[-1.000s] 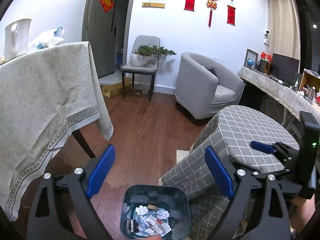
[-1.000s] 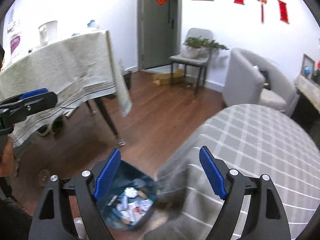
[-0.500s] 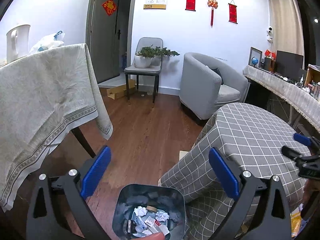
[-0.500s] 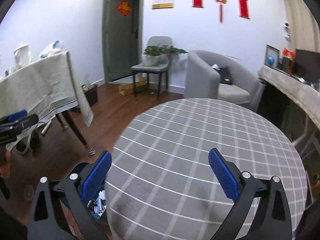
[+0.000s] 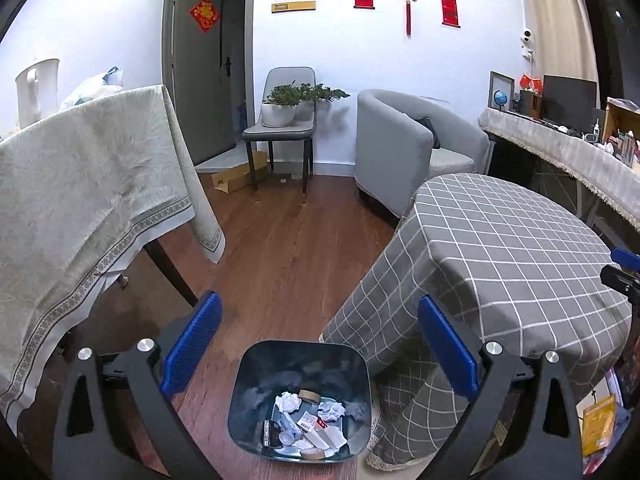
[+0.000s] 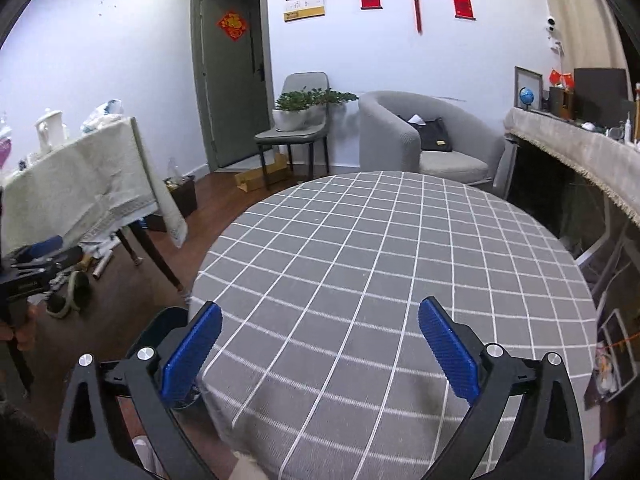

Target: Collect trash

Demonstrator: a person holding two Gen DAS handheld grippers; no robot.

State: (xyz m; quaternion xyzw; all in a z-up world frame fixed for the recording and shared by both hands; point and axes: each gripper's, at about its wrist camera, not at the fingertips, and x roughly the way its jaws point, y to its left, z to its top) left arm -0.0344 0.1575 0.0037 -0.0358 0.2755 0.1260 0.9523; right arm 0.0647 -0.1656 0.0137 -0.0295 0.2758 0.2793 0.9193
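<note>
A dark bin (image 5: pixel 244 392) stands on the wood floor beside the round table, holding crumpled paper (image 5: pixel 289 402) and several wrappers. My left gripper (image 5: pixel 318 344) is open and empty, hovering above the bin. My right gripper (image 6: pixel 318 346) is open and empty above the grey checked tablecloth (image 6: pixel 380 264), which shows no trash. The bin's rim (image 6: pixel 168 320) peeks out at the table's left edge in the right wrist view. The right gripper's tip (image 5: pixel 624 268) shows at the right edge of the left wrist view.
A table with a beige cloth (image 5: pixel 80 200) stands to the left. A chair with a potted plant (image 5: pixel 284 120), a grey armchair (image 5: pixel 408 152) and a cluttered sideboard (image 5: pixel 568 148) line the far wall. A cardboard box (image 5: pixel 240 176) lies on the floor.
My right gripper swung from over the bin to above the round table's top. My left gripper rose slightly and stays over the bin.
</note>
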